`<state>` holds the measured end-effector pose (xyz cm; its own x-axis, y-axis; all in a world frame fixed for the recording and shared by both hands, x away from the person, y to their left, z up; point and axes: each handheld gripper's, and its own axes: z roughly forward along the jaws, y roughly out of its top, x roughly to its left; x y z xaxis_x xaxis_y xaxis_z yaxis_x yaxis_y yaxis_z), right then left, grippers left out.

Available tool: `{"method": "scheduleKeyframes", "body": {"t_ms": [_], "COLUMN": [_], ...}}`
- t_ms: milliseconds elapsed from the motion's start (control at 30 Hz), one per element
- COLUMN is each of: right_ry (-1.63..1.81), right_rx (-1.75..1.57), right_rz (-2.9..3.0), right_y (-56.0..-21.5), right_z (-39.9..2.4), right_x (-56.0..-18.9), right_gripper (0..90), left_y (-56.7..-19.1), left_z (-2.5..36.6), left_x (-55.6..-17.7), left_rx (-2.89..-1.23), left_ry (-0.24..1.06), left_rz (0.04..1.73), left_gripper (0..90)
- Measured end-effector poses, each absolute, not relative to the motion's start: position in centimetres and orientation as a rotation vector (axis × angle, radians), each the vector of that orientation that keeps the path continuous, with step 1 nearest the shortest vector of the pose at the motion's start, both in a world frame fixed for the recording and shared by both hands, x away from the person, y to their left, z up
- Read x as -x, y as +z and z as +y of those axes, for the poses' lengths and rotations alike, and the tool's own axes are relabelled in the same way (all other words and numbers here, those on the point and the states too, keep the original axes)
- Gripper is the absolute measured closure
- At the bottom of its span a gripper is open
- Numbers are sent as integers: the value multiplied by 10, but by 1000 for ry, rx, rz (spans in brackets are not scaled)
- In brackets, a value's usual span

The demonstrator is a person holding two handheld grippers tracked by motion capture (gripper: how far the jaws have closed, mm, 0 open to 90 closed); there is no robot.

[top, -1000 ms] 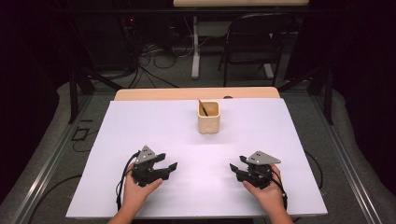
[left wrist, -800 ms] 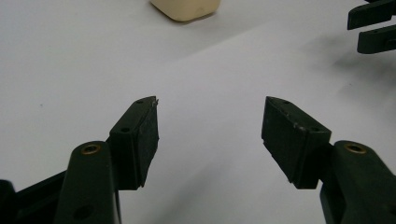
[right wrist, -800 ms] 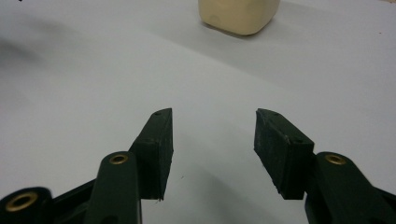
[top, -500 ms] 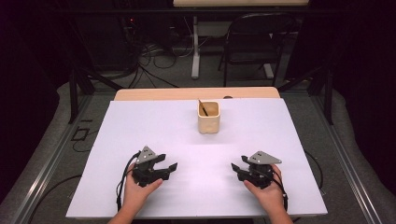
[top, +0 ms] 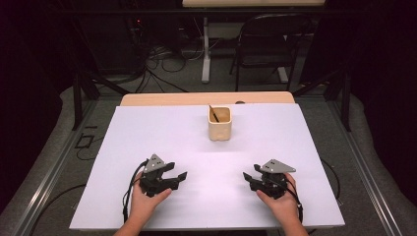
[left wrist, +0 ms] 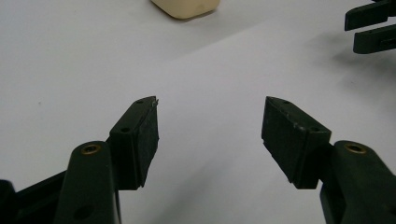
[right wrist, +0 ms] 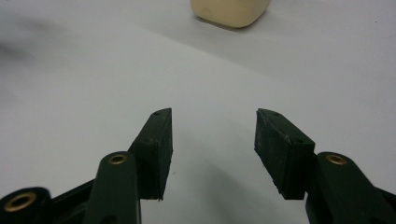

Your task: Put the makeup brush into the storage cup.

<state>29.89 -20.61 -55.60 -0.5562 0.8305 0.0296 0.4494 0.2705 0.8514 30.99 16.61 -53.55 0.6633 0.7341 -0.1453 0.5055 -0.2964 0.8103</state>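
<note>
Nothing has shifted since the earlier frames: both hands lie where they lay a second ago, and the cream cup stands on the same spot. In the high view the left tool rests on the white bench at about seven o'clock from the bench's middle, held from behind by the person's left hand, its jaws aimed toward the centre. The right tool rests at about five o'clock, in the person's right hand, its jaws aimed back toward the left one, with bare bench between the two. Each carries a grey three-cornered plate on top and trails a black cable off the near edge. Both tools are released: in the left gripper view the left tool shows its two black pads spread wide with only white bench between them, and in the right gripper view the right tool stands likewise apart, grasping nothing. The cup sits at twelve o'clock from the bench's middle, well apart from both tools, upright, with a thin dark stick leaning inside against its far-left wall. Its rounded base shows at the top edge of both gripper views.
</note>
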Motion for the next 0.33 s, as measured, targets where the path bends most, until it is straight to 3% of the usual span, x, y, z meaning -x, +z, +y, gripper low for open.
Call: {"method": "scheduleKeyframes", "body": {"t_ms": [333], "right_ry": [1206], "right_rx": [-1156], "right_rz": [2130], "right_y": [-557], "right_z": [-204], "right_x": [-299], "right_gripper": [467], "left_y": [-535], "left_z": [167], "left_x": [-310], "left_rx": [-1961], "left_ry": [321], "left_rz": [969], "left_gripper": [365]}}
